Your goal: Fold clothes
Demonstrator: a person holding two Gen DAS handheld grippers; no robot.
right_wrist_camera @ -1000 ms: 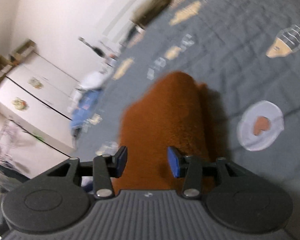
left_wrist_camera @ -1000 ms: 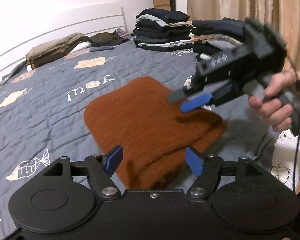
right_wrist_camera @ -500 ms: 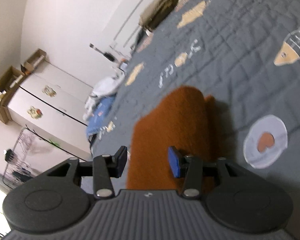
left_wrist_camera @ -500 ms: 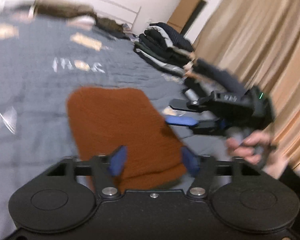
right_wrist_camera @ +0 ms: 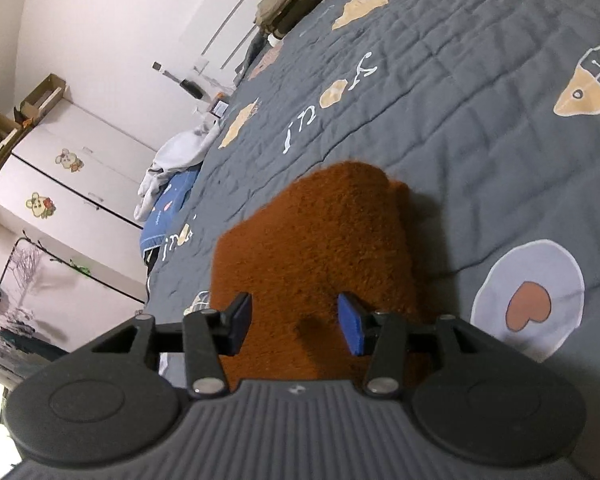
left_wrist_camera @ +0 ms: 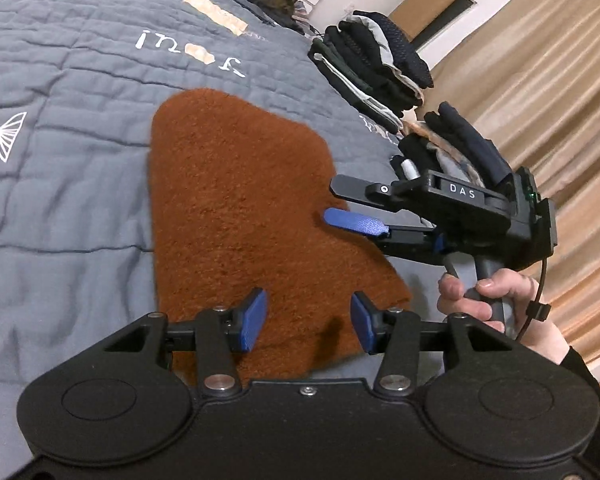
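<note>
Both claws, left claw (left_wrist_camera: 306,320) and right claw (right_wrist_camera: 296,322), agape above folded brown garment (left_wrist_camera: 236,208).

1. "DAS" in pale capitals stands on the black body of the right gripper (left_wrist_camera: 342,203), on a small raised plate along its top edge, seen from the left wrist view.
2. The grey quilt (left_wrist_camera: 60,184) on the bed carries white lettering stitched in a loose hand; from this side it is upside down and reads roughly as "inoy", with one letter filled by a tan patch. I cannot make the word out for certain.
3. A second run of the same white lettering sits near the quilt's far edge in the right wrist view, too partial to read.
</note>
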